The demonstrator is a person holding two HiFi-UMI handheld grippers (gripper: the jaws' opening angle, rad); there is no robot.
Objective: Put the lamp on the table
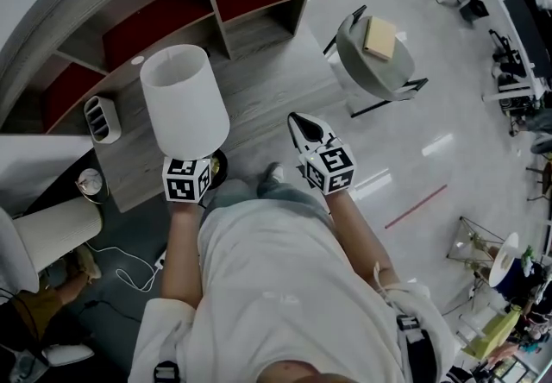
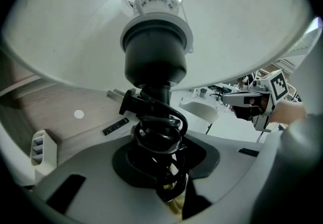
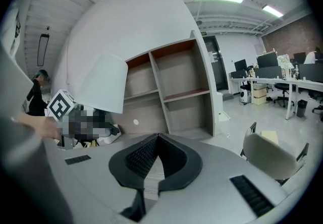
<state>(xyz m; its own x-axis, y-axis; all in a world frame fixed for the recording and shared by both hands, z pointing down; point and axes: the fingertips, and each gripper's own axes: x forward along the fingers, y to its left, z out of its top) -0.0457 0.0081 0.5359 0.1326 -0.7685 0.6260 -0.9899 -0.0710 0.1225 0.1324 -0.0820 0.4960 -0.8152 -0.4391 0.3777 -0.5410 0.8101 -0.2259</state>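
Observation:
I hold the lamp upright in my left gripper (image 1: 195,164). Its white shade (image 1: 184,97) rises above the marker cube in the head view. In the left gripper view the jaws (image 2: 164,170) are shut on the lamp's thin stem (image 2: 160,132), which has a black cord coiled round it. The black socket (image 2: 156,54) and the shade's underside (image 2: 75,26) fill the top of that view. The light wood table (image 1: 129,161) lies under and left of the lamp. My right gripper (image 1: 304,124) hovers to the right, jaws shut (image 3: 157,140) on nothing.
On the table are a white vented device (image 1: 102,118), a remote (image 2: 115,126) and a round object (image 1: 89,181). A curved wooden shelf unit (image 1: 172,10) stands behind. A grey chair (image 1: 373,66) holding a tan box is at the right. Another white shade (image 1: 52,233) lies at the lower left.

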